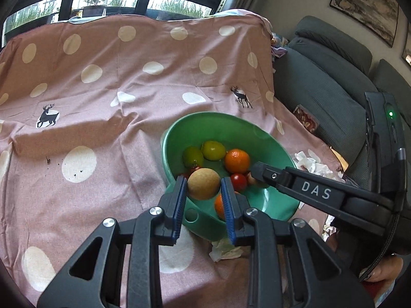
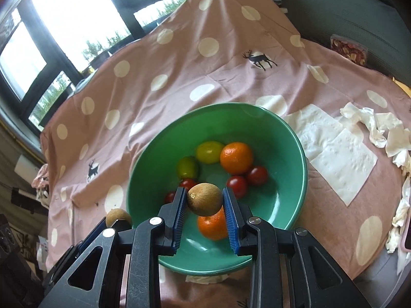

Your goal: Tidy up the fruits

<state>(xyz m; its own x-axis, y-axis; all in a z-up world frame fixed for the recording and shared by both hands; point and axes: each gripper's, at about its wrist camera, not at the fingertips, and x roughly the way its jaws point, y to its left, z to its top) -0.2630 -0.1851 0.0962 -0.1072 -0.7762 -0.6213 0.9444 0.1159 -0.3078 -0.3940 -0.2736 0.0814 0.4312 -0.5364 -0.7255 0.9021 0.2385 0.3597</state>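
Note:
A green bowl (image 1: pixel 231 125) (image 2: pixel 295 138) sits on the pink spotted cloth and holds two green fruits (image 2: pixel 209 151), two oranges (image 2: pixel 236 157) and several small red tomatoes (image 2: pixel 257 175). My left gripper (image 1: pixel 203 187) is shut on a tan round fruit (image 1: pixel 203 183) above the bowl's near rim. My right gripper (image 2: pixel 204 200) is shut on a brown kiwi-like fruit (image 2: pixel 204 199) above the bowl. The right gripper also shows in the left wrist view (image 1: pixel 259 172), reaching in over the bowl from the right. The left gripper's fruit shows in the right wrist view (image 2: pixel 118 217) at the bowl's left edge.
White paper napkins (image 2: pixel 341 156) and crumpled tissues (image 2: pixel 380 131) lie on the cloth right of the bowl. A grey sofa (image 1: pixel 328 82) stands to the right, with a packet of snacks (image 2: pixel 349 51) on it. Windows lie beyond the table's far edge.

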